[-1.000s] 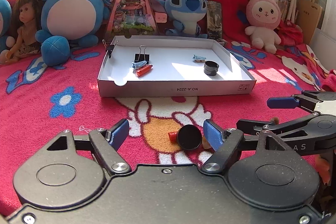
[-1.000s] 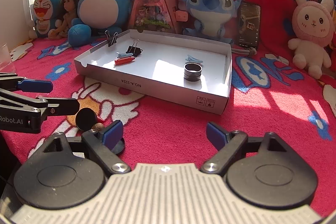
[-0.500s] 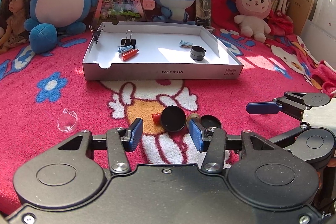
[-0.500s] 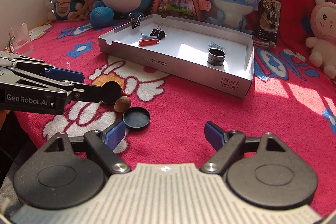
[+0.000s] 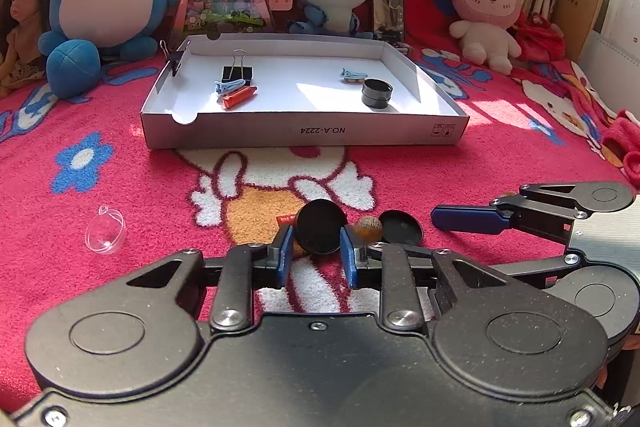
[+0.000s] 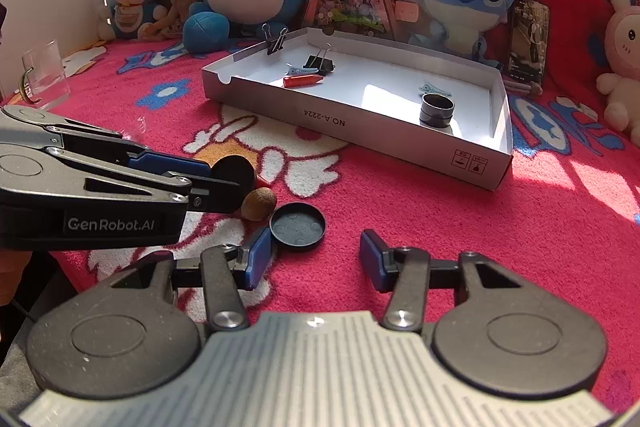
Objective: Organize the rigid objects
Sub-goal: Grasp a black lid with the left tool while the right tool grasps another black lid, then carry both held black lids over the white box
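Note:
My left gripper (image 5: 314,253) is shut on a black round cap (image 5: 321,231), held on edge just above the red blanket; it also shows in the right wrist view (image 6: 234,173). A brown nut (image 5: 368,227) and a second black lid (image 5: 401,227) lie just right of it. A red item (image 5: 285,219) is partly hidden behind the cap. My right gripper (image 6: 314,259) is open, with the flat black lid (image 6: 297,225) just ahead of its left finger. The white cardboard tray (image 5: 304,135) holds binder clips, blue hair clips, a red tube and a black ring.
A clear plastic half-dome (image 5: 106,233) lies on the blanket at left. Plush toys, a doll and a triangular display stand behind the tray (image 6: 360,123). A clear glass cup (image 6: 44,75) stands far left in the right wrist view.
My left gripper has closed on the black cap and lifted it slightly. My right gripper has moved closer to the flat black lid.

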Demonstrator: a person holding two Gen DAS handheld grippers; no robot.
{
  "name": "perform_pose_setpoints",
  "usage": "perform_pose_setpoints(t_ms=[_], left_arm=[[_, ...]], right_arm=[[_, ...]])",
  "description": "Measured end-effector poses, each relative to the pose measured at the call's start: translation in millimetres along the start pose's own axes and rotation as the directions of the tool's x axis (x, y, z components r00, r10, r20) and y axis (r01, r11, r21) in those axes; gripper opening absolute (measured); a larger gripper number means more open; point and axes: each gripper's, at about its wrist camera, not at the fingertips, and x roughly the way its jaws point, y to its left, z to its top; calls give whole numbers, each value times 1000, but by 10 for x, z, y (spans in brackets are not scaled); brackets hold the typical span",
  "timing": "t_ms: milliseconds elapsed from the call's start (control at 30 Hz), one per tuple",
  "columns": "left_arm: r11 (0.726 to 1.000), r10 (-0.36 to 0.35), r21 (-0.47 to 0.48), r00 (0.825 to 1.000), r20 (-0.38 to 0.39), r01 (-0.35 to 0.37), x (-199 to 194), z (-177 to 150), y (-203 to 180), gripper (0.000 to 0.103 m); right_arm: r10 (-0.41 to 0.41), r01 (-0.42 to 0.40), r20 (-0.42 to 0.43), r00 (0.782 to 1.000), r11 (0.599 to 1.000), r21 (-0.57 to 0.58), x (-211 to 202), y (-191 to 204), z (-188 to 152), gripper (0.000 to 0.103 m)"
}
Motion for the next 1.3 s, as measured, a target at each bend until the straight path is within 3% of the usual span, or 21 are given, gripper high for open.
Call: perform_pose_setpoints(t_ms=[300, 967, 1233, 1300], left_arm=[[1000, 15, 20, 1000, 27, -15, 0, 19, -31, 24], [994, 5, 113, 999, 35, -9, 40, -29, -175, 37], [994, 17, 105, 999, 30, -20, 162, -19, -196, 37], [994, 19, 108, 999, 32, -23, 169, -19, -199, 37]], right_arm=[[-5, 5, 12, 1000, 1000, 8, -2, 11, 11, 36], [-102, 100, 17, 995, 991, 92, -60, -231, -14, 36], [-133, 131, 25, 991, 987, 88, -44, -261, -45, 43], [-143, 140, 29, 989, 986, 89, -38, -268, -55, 53]])
